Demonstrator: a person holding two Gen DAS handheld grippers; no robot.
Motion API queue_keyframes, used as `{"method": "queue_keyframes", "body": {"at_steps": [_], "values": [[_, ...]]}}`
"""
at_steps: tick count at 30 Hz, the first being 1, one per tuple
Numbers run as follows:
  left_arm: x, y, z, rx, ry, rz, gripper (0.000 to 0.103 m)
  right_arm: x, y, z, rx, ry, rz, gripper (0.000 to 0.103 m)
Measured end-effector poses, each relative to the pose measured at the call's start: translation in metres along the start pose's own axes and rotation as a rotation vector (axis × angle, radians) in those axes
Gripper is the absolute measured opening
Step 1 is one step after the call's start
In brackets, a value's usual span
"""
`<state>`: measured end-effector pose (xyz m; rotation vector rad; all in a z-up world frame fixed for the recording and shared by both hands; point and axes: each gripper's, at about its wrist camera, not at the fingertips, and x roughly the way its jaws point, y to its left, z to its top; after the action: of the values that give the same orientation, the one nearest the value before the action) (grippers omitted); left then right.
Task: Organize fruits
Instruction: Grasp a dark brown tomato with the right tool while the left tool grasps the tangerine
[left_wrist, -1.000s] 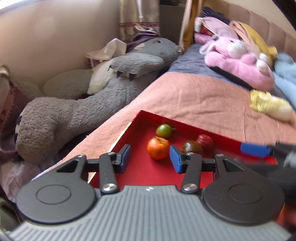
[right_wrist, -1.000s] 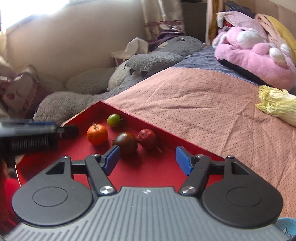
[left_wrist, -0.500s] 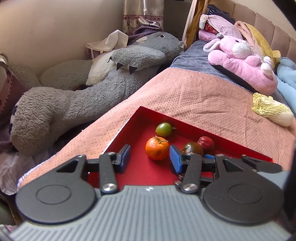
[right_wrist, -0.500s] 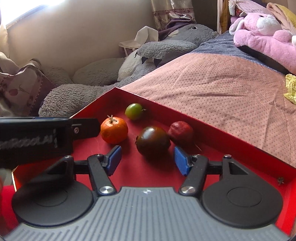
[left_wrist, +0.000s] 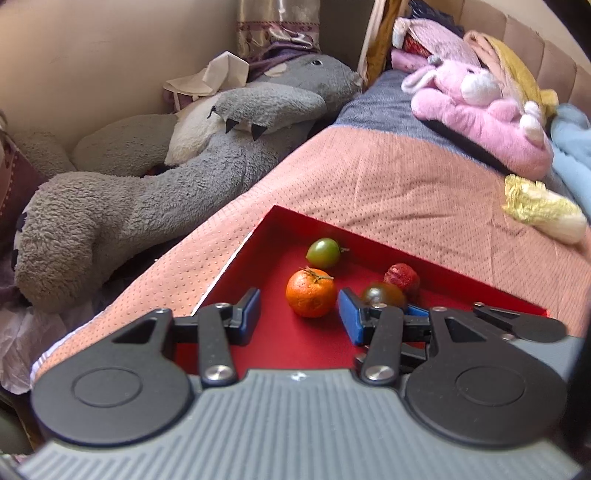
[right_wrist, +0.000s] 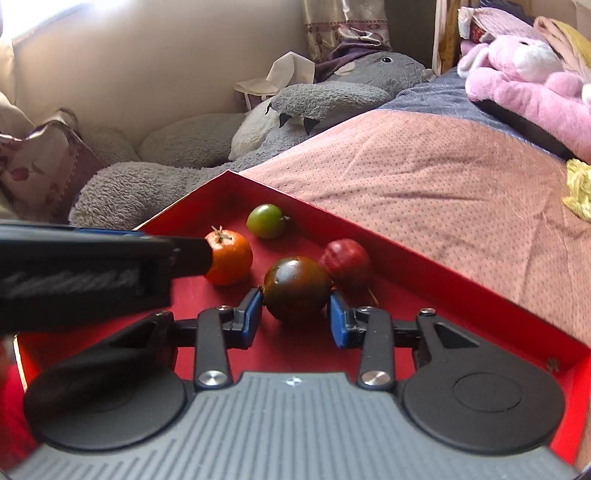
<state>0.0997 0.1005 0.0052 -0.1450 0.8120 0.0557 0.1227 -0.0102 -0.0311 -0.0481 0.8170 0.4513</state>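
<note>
A red tray (right_wrist: 443, 295) lies on the pink bedspread and holds several fruits. My right gripper (right_wrist: 295, 314) is closing, and its blue pads touch both sides of the dark tomato (right_wrist: 297, 286). A wrinkled red fruit (right_wrist: 347, 260) sits just behind the tomato. Further back lie the green tomato (right_wrist: 266, 220) and the orange mandarin (right_wrist: 231, 258). My left gripper (left_wrist: 299, 314) stands open, with the mandarin (left_wrist: 311, 293) just past its fingertips, untouched. From the right wrist, the left gripper is a dark bar (right_wrist: 110, 258) reaching in from the left and partly covering the mandarin.
A big grey plush (left_wrist: 155, 206) lies along the bed's left side against the wall. A pink plush (left_wrist: 480, 110) and a pale cabbage-like toy (left_wrist: 543, 210) rest on the bedspread (left_wrist: 388, 184) at the right. A patterned cushion (right_wrist: 40, 166) sits far left.
My right gripper came forward and down into the tray, and its jaws narrowed around the dark tomato. The left gripper stayed open near the mandarin.
</note>
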Motion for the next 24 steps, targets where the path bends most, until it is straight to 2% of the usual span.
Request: {"method": "queue_keyframes", "body": {"at_steps": [11, 15, 19, 24], "values": [[0.044, -0.01, 0.009, 0.041, 0.105, 0.029, 0.052, -0.07, -0.02, -0.045, 0.055, 0.002, 0.014, 0.044], [0.051, -0.015, 0.009, 0.071, 0.097, 0.024, 0.052, -0.09, -0.023, -0.056, 0.058, 0.005, -0.001, 0.044], [0.051, -0.017, 0.007, 0.09, 0.096, 0.026, 0.042, -0.105, -0.029, -0.066, 0.081, 0.0, -0.017, 0.044], [0.048, -0.017, 0.005, 0.086, 0.089, 0.024, 0.041, -0.121, -0.035, -0.076, 0.098, -0.006, -0.03, 0.044]]}}
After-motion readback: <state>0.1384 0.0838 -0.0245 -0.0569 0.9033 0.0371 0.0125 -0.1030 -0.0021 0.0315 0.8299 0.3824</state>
